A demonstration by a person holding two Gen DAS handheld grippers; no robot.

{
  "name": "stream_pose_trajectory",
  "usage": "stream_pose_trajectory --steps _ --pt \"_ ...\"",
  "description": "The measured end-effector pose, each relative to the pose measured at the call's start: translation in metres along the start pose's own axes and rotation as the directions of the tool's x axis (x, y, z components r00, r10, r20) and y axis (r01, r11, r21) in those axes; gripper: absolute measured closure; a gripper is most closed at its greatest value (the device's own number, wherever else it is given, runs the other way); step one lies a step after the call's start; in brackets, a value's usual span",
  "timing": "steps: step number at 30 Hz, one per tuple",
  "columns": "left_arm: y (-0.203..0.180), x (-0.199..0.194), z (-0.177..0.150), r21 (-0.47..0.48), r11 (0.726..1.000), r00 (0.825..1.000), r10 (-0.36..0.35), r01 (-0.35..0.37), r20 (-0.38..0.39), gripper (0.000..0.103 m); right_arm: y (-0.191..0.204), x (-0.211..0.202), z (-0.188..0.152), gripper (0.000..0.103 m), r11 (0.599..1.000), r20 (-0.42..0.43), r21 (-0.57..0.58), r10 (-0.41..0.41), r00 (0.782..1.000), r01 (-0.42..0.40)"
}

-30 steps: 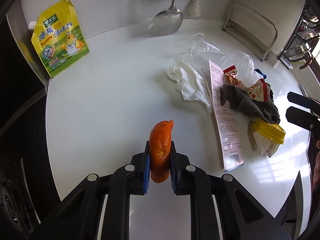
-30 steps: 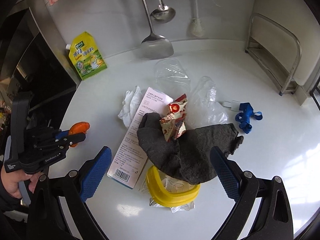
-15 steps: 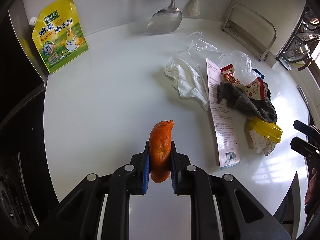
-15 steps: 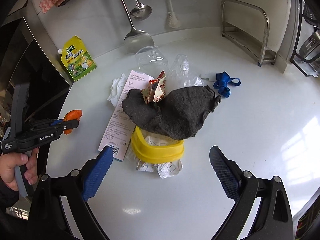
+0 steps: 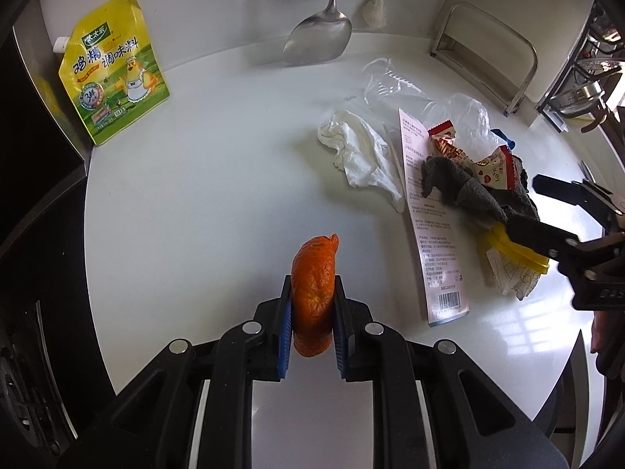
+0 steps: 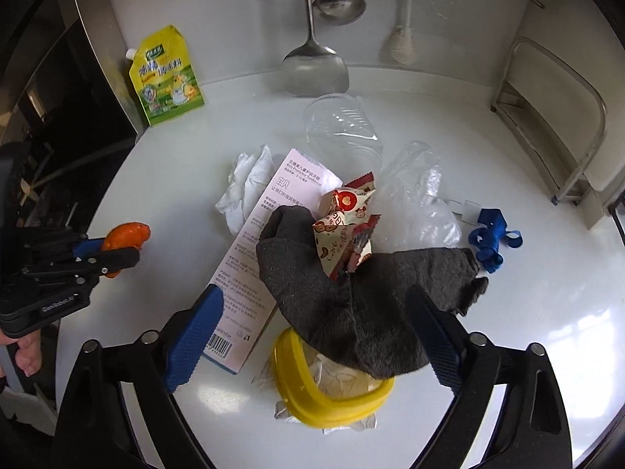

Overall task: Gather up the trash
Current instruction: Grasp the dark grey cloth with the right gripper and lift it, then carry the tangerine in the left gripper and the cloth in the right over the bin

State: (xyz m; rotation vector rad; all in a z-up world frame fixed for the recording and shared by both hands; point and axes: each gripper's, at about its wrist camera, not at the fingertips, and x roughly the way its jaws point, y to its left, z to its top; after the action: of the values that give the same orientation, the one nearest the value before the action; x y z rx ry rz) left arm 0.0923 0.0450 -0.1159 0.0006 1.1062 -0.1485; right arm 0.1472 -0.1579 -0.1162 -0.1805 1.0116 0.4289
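My left gripper [image 5: 312, 312] is shut on a piece of orange peel [image 5: 312, 285], held still above the white counter [image 5: 218, 179]. A pile of trash lies to its right: a grey cloth [image 6: 351, 305] draped over a yellow ring lid [image 6: 336, 410] with crumpled wrapping, a red snack wrapper [image 6: 347, 219], a pink paper box [image 6: 254, 265], a white tissue [image 6: 246, 191], a clear cup [image 6: 340, 125], a clear bag [image 6: 418, 195] and a blue ribbon [image 6: 492, 238]. My right gripper [image 6: 312, 324] straddles the grey cloth and yellow lid. Its jaws are closing, and the pads do not touch them.
A yellow seasoning pouch [image 6: 166, 78] leans at the back left. A steel spatula [image 6: 314, 70], a ladle [image 6: 340, 4] and a brush [image 6: 404, 43] hang on the back wall. A metal rack [image 6: 547, 117] stands at the right. The counter drops to a dark stove at the left edge.
The right gripper drew back from the pile, then came in low over the grey cloth and yellow lid, with its jaws narrower. The left gripper kept still, holding the peel.
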Motion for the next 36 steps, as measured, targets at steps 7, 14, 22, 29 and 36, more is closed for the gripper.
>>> stream_pose_trajectory --steps 7,14,22,29,36 --pt "0.008 -0.005 0.001 -0.014 1.000 1.000 0.008 -0.008 0.011 0.085 -0.009 0.029 0.010 0.080 0.999 -0.087 0.033 0.016 0.996 -0.013" --pt "0.005 -0.007 0.005 -0.014 1.000 1.000 0.004 -0.004 0.018 0.084 -0.033 -0.003 0.007 0.095 0.972 0.005 0.169 0.163 0.987 -0.162" --pt "-0.008 -0.012 0.010 0.007 1.000 0.999 -0.006 0.006 0.034 0.084 -0.062 -0.052 0.009 0.095 0.901 0.165 0.276 0.298 0.940 -0.334" --pt "-0.010 -0.021 0.011 0.015 1.000 0.999 0.002 -0.002 0.053 0.084 -0.080 -0.084 0.003 0.095 0.902 0.221 0.288 0.266 0.938 -0.323" --pt "-0.018 -0.041 0.014 0.020 1.000 0.996 -0.005 0.004 0.087 0.084 -0.072 -0.121 -0.013 0.096 0.917 0.269 0.255 0.237 0.934 -0.306"
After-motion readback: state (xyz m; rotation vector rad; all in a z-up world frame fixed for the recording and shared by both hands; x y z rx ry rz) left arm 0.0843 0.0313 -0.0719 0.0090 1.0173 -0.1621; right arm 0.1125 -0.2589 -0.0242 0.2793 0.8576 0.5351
